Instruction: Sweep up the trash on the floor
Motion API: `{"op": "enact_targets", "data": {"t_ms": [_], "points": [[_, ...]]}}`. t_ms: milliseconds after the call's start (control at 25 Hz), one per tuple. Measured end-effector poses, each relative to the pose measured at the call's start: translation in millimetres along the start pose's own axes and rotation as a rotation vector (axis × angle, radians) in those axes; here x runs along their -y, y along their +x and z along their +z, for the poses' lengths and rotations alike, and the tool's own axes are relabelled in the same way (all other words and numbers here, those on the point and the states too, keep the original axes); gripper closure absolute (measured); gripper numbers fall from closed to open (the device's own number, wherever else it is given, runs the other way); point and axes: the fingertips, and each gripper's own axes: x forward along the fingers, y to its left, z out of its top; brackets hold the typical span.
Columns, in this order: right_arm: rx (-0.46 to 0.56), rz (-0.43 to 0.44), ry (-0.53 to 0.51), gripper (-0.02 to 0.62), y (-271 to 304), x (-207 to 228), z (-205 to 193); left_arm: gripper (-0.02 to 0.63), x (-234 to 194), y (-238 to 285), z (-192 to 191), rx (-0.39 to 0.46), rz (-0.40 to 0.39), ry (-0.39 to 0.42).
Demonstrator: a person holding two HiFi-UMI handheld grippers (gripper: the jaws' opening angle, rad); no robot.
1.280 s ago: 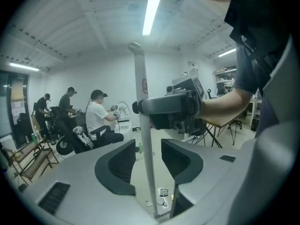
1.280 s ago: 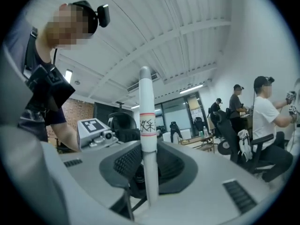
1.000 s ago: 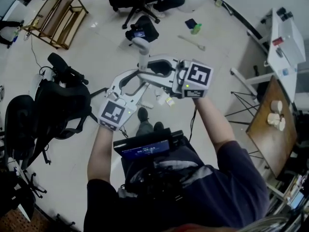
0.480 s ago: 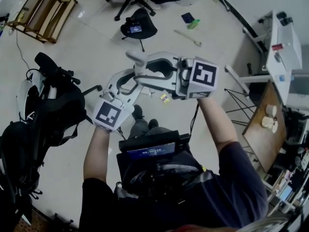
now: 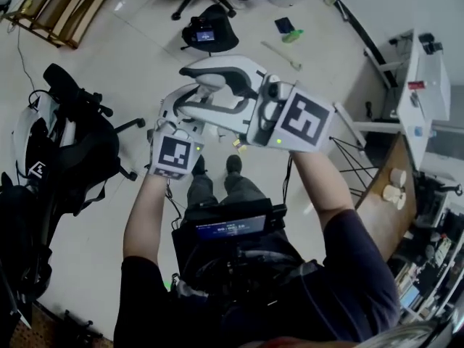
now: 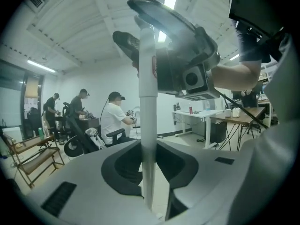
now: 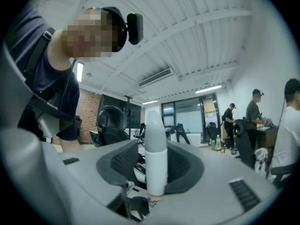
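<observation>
Left gripper jaws just closed, clamped on broom handle. Right gripper jaws just opening, handle's capped end loose between them. Likely regripping; trash on floor unswept.

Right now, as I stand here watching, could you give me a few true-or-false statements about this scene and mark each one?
1. A white pole stands between the jaws of the left gripper. True: they have just been closing, and they now grip it.
2. The right gripper holds a cup. False: only the pole's grey-tipped top end stands between its jaws, which have just been opening and do not press on it.
3. A green thing lies beside a blue thing on the floor. True.
4. The white cups stand on the floor. False: they stand on the brown table at the right of the head view.
</observation>
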Motion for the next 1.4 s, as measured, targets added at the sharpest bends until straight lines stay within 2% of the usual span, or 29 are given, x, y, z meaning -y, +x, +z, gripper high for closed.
{"op": "enact_targets", "data": {"t_ms": [40, 120, 280, 400, 520, 760, 880, 1040, 1120, 1400], "points": [[-0.007, -0.021, -0.021, 0.463, 0, 5, -3, 0.521, -4, 2, -2, -0.006, 0.012, 0.005], [-0.036, -0.042, -0.064, 0.526, 0, 14, -12, 0.521, -10, 8, -9, -0.022, 0.035, 0.011], [-0.125, -0.015, -0.102, 0.51, -4, 24, -42, 0.521, -15, 22, -32, -0.05, 0.09, -0.018], [-0.152, 0.006, -0.115, 0.5, -18, 33, -61, 0.52, -13, 37, -47, -0.065, 0.113, -0.015], [-0.174, -0.015, -0.079, 0.446, -35, 42, -82, 0.52, -8, 49, -62, -0.089, 0.132, -0.013], [-0.145, -0.012, -0.004, 0.477, -43, 61, -96, 0.522, -11, 62, -72, -0.11, 0.166, -0.039], [-0.156, 0.053, -0.027, 0.474, -36, 60, -99, 0.522, -13, 64, -77, -0.113, 0.165, -0.04], [-0.217, 0.224, -0.154, 0.474, -24, 41, -109, 0.522, -15, 62, -89, -0.12, 0.166, -0.046], [-0.249, 0.281, -0.204, 0.475, -20, 34, -119, 0.522, -16, 63, -100, -0.124, 0.168, -0.06], [-0.331, 0.339, -0.264, 0.476, -19, 35, -173, 0.522, -19, 83, -149, -0.131, 0.209, -0.115]]}}
